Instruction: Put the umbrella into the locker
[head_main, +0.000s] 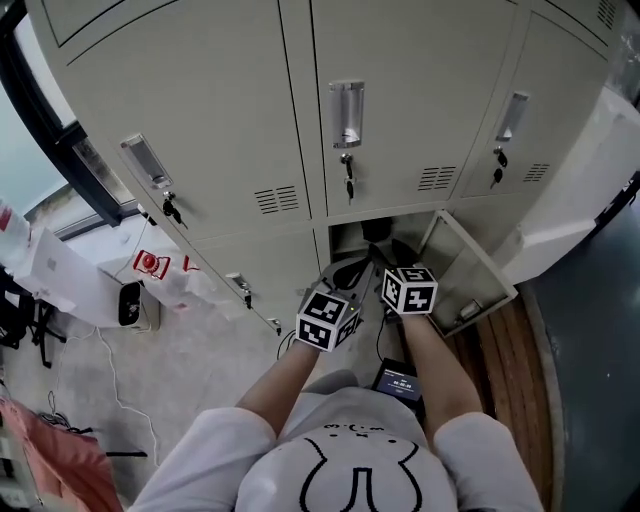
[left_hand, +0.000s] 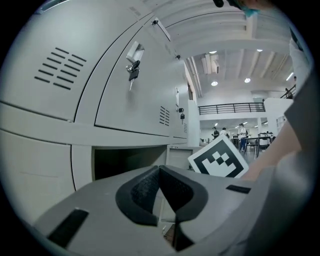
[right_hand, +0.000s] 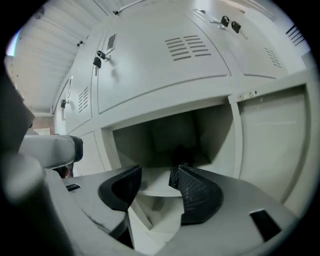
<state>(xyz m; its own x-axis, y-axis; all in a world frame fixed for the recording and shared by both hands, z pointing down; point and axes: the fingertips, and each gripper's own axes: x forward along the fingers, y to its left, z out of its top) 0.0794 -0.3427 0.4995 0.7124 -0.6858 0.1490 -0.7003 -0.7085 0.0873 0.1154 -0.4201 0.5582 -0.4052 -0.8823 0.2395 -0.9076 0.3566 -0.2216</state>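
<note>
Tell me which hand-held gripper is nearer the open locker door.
Right. The right hand-held gripper is beside the open locker door; the left hand-held gripper lies farther left.

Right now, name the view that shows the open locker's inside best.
The right gripper view: it looks into the open locker, showing its walls, floor and a dark object at the back. The head view looks down on it, showing mostly its swung-out door. The left gripper view catches only a dark strip of its opening.
</note>
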